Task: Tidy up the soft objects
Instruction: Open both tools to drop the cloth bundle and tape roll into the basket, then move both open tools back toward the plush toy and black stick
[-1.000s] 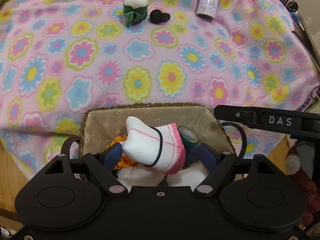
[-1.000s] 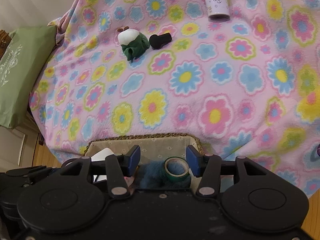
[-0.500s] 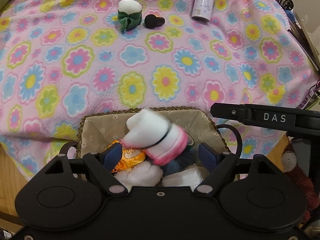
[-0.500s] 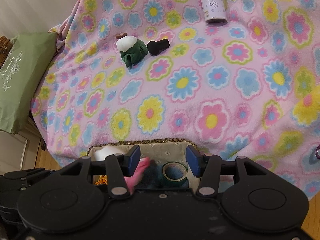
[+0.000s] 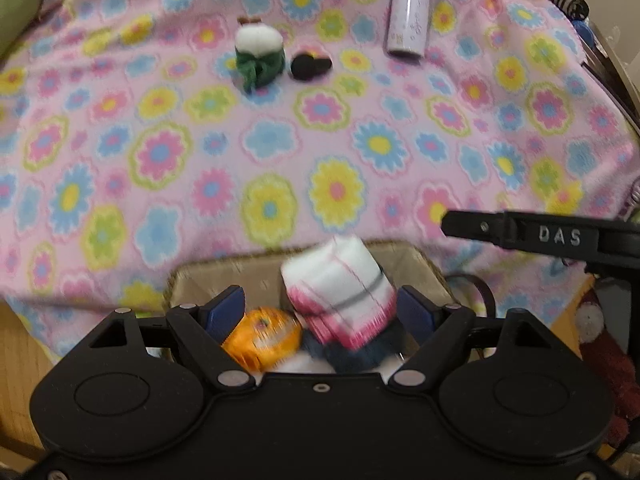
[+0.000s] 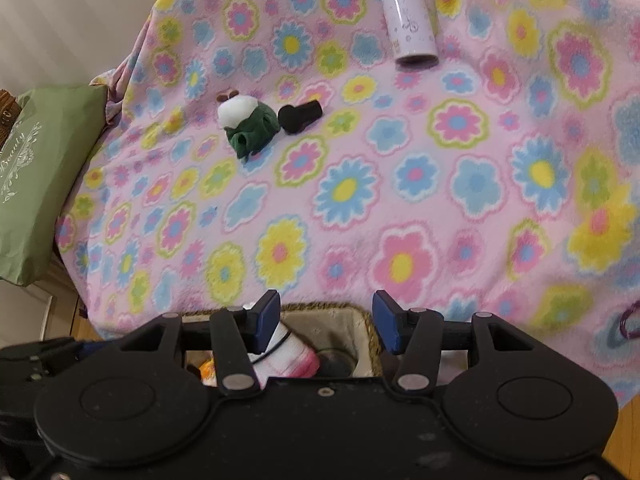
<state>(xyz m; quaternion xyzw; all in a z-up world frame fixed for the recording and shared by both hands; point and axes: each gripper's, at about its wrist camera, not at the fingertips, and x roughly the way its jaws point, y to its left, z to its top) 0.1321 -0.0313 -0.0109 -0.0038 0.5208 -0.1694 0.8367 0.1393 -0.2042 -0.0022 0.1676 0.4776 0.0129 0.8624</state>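
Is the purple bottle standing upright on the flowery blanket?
No, the purple bottle lies on its side on the blanket.

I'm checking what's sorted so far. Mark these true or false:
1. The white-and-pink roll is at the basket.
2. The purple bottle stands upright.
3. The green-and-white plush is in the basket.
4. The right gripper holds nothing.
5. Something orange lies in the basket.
1. True: the white-and-pink roll sits in the wicker basket.
2. False: the purple bottle lies on its side on the flowered blanket.
3. False: the green-and-white plush lies on the blanket beside a small black object.
4. True: the right gripper is empty.
5. True: an orange item lies beside the roll.
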